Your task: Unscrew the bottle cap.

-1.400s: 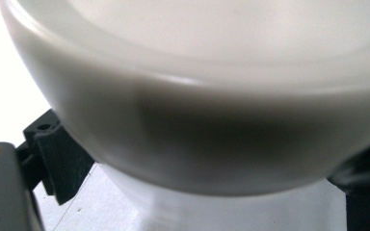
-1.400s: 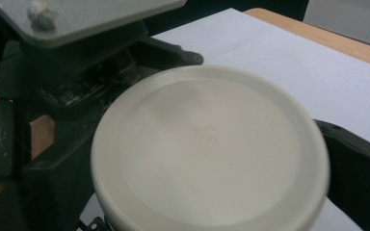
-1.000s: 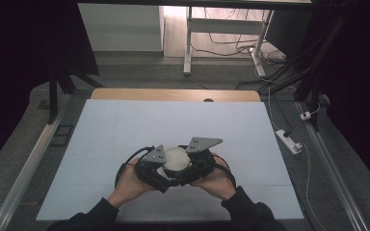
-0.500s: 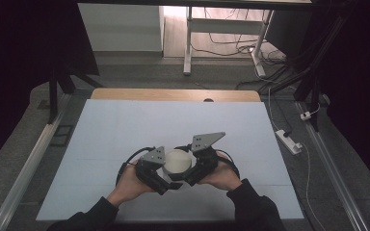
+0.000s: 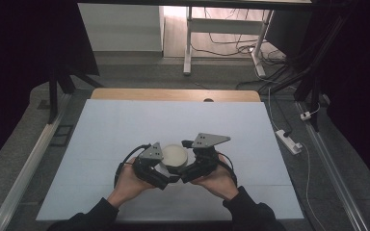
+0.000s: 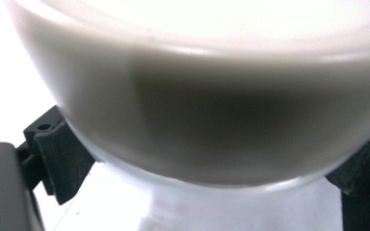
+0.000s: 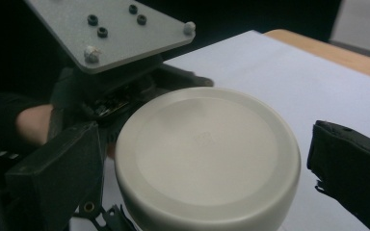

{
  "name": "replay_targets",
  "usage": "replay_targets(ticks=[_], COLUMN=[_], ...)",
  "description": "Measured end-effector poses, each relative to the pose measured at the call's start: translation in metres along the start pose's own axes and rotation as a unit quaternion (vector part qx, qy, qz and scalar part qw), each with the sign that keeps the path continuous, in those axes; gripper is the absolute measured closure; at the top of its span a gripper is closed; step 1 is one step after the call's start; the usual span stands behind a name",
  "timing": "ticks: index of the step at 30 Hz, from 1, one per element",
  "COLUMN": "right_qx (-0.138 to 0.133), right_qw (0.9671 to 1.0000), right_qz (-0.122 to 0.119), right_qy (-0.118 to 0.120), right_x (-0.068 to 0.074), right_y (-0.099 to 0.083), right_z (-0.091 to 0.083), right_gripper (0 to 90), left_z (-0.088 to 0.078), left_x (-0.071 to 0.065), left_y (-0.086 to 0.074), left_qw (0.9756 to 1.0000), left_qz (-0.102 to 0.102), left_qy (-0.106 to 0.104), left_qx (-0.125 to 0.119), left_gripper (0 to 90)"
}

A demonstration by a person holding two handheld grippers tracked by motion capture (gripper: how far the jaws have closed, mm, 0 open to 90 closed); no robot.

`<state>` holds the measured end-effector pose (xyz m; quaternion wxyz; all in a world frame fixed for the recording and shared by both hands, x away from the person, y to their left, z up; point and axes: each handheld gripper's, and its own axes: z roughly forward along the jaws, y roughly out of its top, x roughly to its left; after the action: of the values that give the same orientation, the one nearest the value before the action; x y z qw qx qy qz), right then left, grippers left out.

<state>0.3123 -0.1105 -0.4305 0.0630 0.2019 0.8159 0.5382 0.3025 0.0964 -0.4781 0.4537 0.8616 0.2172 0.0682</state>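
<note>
Slightly raised since before: smooth round cream lid (image 5: 175,155) between both grippers.

We see a round cream-white lid (image 5: 175,155) with a flat top, a faint inner circle and rounded edge. It sits level on a paler, translucent body (image 6: 231,202), near the front middle of the white counter (image 5: 125,125).

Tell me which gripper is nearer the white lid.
Neither clearly: the left gripper flanks the lid on its left and the right gripper flanks its right, fingers spread around it. Contact can't be judged.
</note>
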Motion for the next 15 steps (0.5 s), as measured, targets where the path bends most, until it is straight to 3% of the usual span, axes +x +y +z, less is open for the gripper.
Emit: replay_targets(ticks=[6, 11, 15], right_qx=[0.005, 0.007, 0.014], right_qw=[0.9993, 0.9993, 0.9997], right_qz=[0.004, -0.004, -0.016], right_qy=[-0.038, -0.037, -0.014], right_x=[0.0059, 0.0086, 0.0061], right_y=[-0.0037, -0.0049, -0.0043], right_z=[0.009, 0.0102, 0.0086], right_gripper=[2.4, 7.1, 7.3], left_z=[0.0005, 0.0008, 0.0008], left_x=[-0.0035, -0.0034, -0.0025], left_y=[0.0017, 0.0016, 0.0012], left_qw=[1.0, 1.0, 0.9998], left_qz=[0.002, 0.002, 0.012], left_qy=[0.01, 0.007, -0.015], left_qx=[0.0, 0.001, 0.003], left_gripper=[7.9, 7.9, 7.9])
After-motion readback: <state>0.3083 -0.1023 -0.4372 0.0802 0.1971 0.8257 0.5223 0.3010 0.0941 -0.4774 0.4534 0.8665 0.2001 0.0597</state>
